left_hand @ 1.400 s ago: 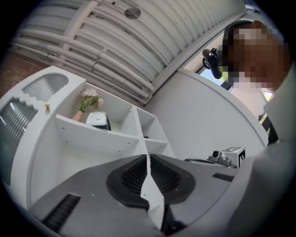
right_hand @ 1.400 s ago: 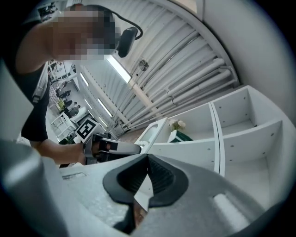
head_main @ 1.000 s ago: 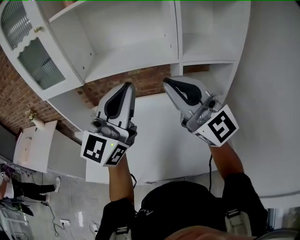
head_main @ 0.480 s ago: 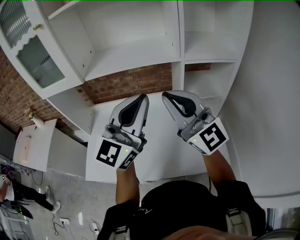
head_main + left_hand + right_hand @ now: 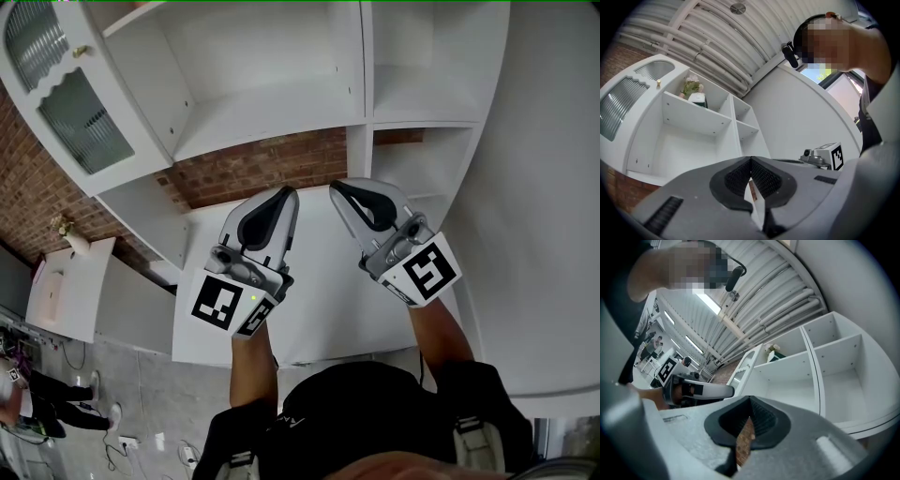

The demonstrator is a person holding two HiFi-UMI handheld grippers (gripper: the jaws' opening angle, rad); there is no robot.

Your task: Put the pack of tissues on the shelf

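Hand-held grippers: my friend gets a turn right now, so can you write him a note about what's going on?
The left hand-held gripper is shut and holds nothing.
The right hand-held gripper is shut and holds nothing.
Both are side by side, facing the white shelf unit with open compartments.
Things: a small white-and-green pack sits on an upper shelf beside pale flowers. It is probably the tissues, but too small to be sure.
Done: likely the placing.
Left: check that pack; if it isn't the tissues, find them.
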